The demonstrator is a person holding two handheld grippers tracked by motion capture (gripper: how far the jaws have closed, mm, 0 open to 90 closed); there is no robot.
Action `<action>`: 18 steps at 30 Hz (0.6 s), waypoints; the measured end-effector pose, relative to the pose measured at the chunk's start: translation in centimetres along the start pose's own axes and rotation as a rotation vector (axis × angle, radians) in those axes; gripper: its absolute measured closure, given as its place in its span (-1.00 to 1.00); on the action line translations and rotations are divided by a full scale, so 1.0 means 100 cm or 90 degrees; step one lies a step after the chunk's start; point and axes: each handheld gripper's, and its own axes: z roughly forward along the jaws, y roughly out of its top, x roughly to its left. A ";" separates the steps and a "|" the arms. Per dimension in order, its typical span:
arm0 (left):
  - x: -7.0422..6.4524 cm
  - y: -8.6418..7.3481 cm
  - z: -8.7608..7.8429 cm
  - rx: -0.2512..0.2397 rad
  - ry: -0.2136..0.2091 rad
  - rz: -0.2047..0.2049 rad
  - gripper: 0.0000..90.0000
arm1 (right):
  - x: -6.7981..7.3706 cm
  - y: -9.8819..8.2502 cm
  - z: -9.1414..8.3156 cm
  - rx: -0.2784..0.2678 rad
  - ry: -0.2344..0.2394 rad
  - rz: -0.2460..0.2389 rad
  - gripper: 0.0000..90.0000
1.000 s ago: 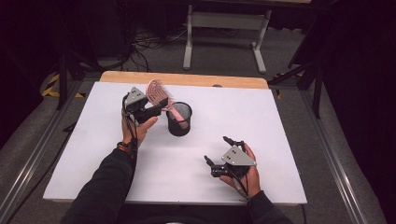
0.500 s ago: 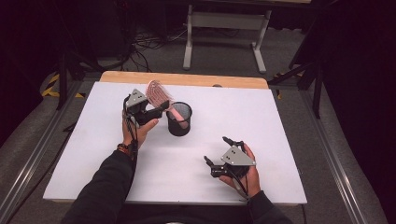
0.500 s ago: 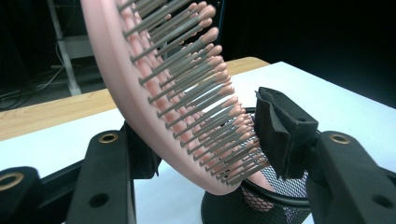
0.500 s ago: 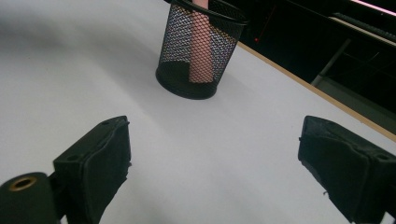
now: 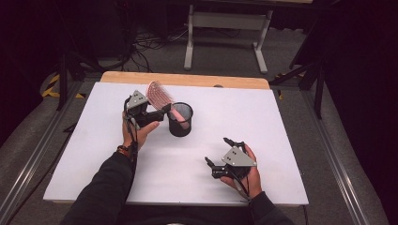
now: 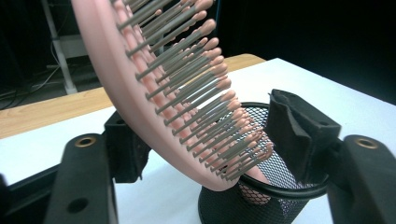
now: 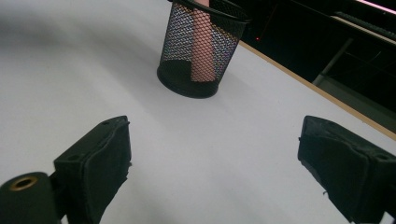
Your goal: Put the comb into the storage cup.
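**One brush, one cup, two grippers**

So, the count: one pink brush [image 5: 159,95], one black mesh cup [image 5: 180,119], two grippers, all on a white table [image 5: 291,140] with a wood strip seen along its far edge.

The cup is found just left of centre in the high view, standing upright. The brush's handle end is dropped inside the cup, and its pink shaft can be made out through the mesh [image 7: 201,42] in the right gripper view. The long axis is tilted, running from the cup up toward the upper left of the frame, head end highest. In the left gripper view the bristles [image 6: 205,93] are pointed toward the right of the frame.

The left gripper [image 5: 152,112] is held just left of the cup. Its jaws are spread wide around the brush; a gap is seen on both sides, so nothing is pinched.

The right gripper [image 5: 220,157] is parked at lower right, well apart from the cup, jaws wide open with nothing held, only bare table seen between them.
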 end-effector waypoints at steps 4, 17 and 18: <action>0.001 0.001 -0.002 -0.005 0.006 -0.001 -0.41 | 0.001 0.000 0.000 0.000 0.001 -0.002 -0.76; 0.006 0.008 -0.013 -0.014 0.007 0.018 -0.72 | 0.000 0.001 -0.001 -0.003 -0.002 -0.003 -0.77; 0.007 0.009 -0.014 -0.011 0.006 0.021 -0.73 | 0.000 0.001 -0.001 -0.003 -0.002 -0.004 -0.77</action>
